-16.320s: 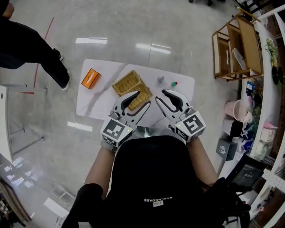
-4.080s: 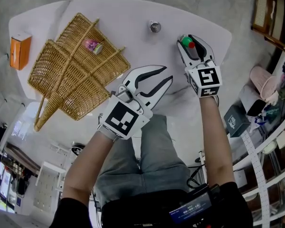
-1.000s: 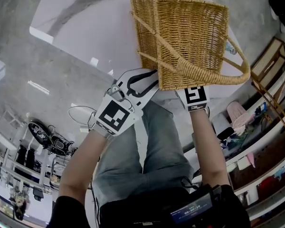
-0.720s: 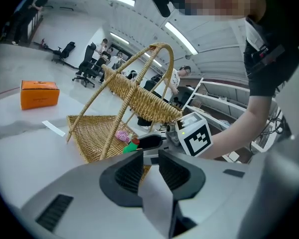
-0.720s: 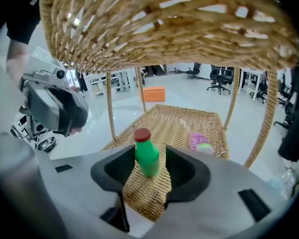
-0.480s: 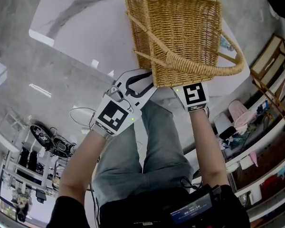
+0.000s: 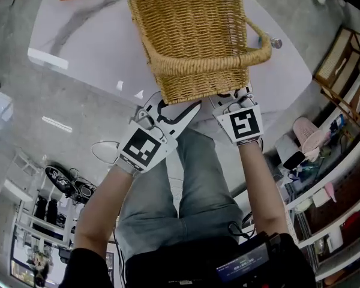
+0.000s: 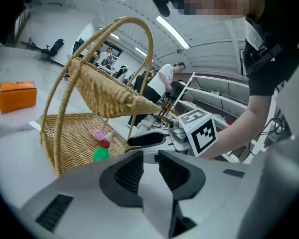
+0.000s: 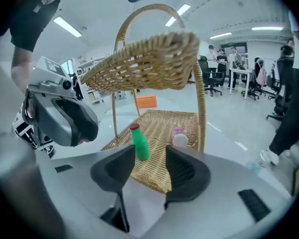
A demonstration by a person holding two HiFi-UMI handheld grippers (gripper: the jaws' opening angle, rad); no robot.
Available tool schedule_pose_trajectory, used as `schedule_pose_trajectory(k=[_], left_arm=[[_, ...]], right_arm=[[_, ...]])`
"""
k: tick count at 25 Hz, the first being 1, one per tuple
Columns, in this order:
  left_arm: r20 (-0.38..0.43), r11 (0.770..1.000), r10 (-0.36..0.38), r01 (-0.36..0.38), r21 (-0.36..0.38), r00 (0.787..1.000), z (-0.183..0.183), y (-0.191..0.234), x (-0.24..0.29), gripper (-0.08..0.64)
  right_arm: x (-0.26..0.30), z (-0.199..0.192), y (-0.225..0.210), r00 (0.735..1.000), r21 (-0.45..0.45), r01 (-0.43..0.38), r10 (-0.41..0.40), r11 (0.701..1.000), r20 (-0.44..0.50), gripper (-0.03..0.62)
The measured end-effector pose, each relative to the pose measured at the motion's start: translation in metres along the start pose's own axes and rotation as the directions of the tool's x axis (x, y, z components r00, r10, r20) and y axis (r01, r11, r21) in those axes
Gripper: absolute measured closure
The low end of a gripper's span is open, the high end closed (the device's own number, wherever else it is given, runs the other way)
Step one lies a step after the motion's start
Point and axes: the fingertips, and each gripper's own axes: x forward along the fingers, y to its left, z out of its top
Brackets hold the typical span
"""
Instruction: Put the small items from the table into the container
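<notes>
While a green bottle and a pink item already rest on its woven floor, the wicker basket sits near the bench's front edge with one lid flap tipped up, seemingly to keep the mouth clear. The left hand-held gripper and right hand-held gripper hover at its near wall, jaws parted and empty, apparently to steady it. A small silver item lies outside, beside the handle.

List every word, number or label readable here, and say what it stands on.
No text reads clearly.
Orange box: no legible print.
Left marker cube, right marker cube: square patterns, no words.
Screen at the person's waist: digits too small to read.
</notes>
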Motion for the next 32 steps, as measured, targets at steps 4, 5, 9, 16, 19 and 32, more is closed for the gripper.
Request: schedule_pose_trajectory(k=[4,5,9,16,19,32], left_arm=[[-0.028,0.998,-0.054,0.055,0.031,0.998,0.005,-0.020,0.020,0.483],[-0.036,0.997,-0.071,0.072,0.041,0.997,0.006,-0.025,0.025,0.483],[-0.062,0.988,-0.114,0.120,0.093,0.991,0.018,-0.048,0.042,0.483],[-0.068,0.944,-0.232,0.241,0.226,0.970,0.069,-0.105,0.068,0.485],[-0.051,0.917,-0.273,0.276,0.289,0.961,0.099,-0.129,0.077,0.498],[0.092,0.871,-0.304,0.237,0.431,0.948,0.223,-0.166,0.122,0.555]], right_arm=[[-0.028,-0.005,-0.012,0.999,0.032,0.040,-0.041,0.999,0.018,0.413],[-0.035,-0.007,-0.016,0.998,0.040,0.053,-0.054,0.998,0.021,0.413],[-0.071,-0.005,-0.032,0.991,0.093,0.118,-0.123,0.989,0.049,0.413],[-0.155,0.042,-0.063,0.946,0.197,0.229,-0.266,0.953,0.185,0.428],[-0.193,0.065,-0.074,0.916,0.223,0.276,-0.326,0.935,0.233,0.493],[-0.304,0.132,-0.137,0.743,0.231,0.493,-0.544,0.839,0.390,0.575]])
